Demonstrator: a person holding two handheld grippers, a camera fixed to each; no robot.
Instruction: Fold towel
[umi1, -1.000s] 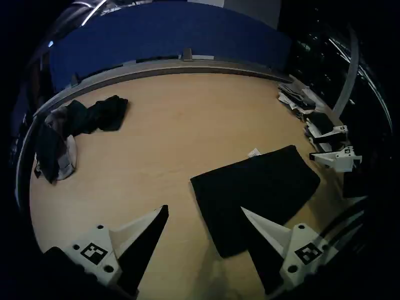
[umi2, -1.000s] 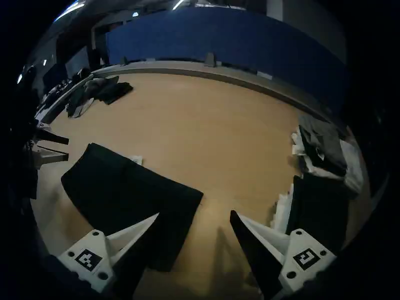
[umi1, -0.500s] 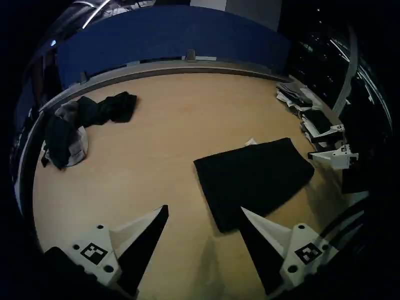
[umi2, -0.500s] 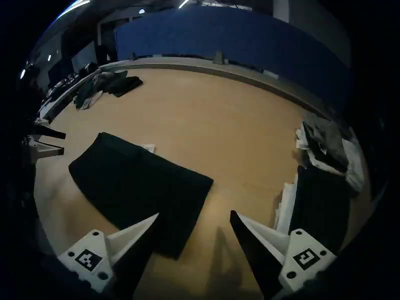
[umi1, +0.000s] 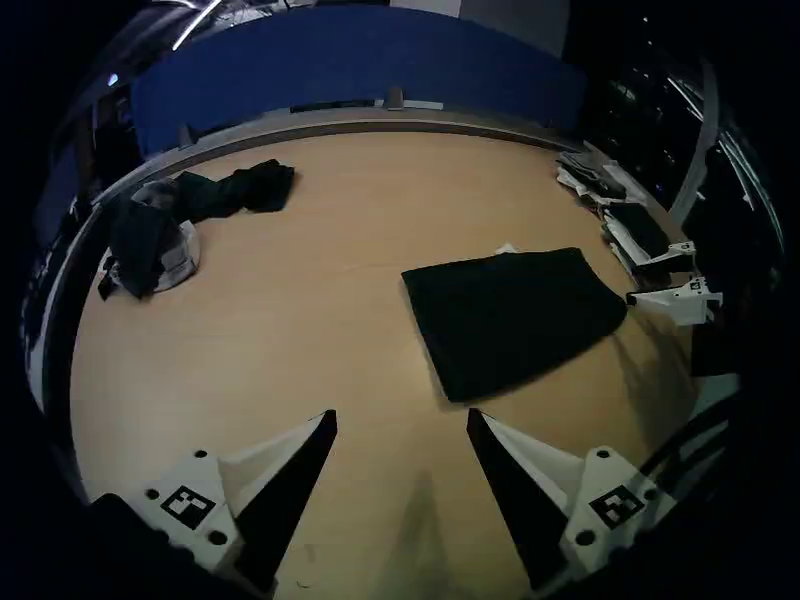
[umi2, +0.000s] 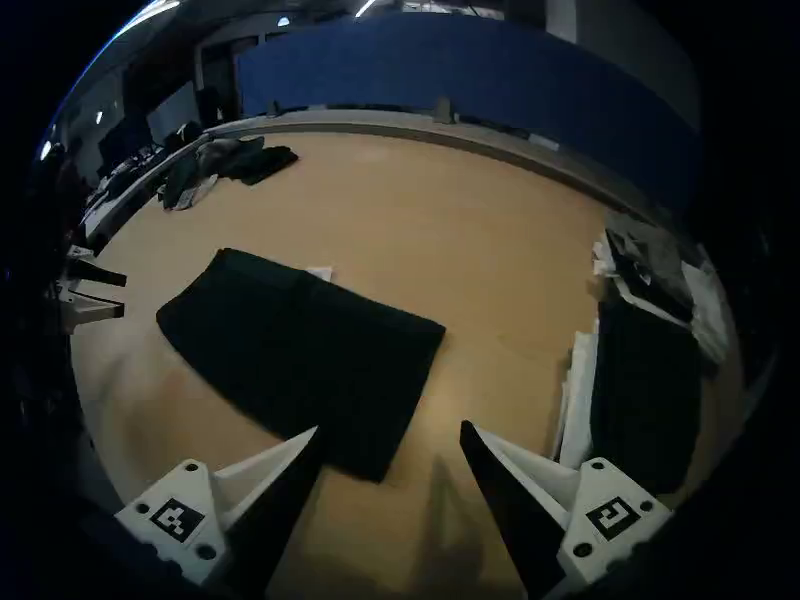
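- The dark towel (umi1: 515, 318) lies flat on the bench (umi1: 300, 300), ahead of both grippers and touching neither.
- The left gripper (umi1: 400, 414) hovers with its jaws wide apart, holding nothing.
- The right gripper (umi2: 389, 428) has its jaws spread and empty, above the towel's near edge.
- Crumpled clothes (umi1: 190, 205) sit far left.

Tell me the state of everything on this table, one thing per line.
black towel: lying flat as a neat rectangle, not gripped.
left claw: open, empty.
right claw: open, empty.
dark clothes pile: crumpled, unfolded.
side stack: folded, piled up.
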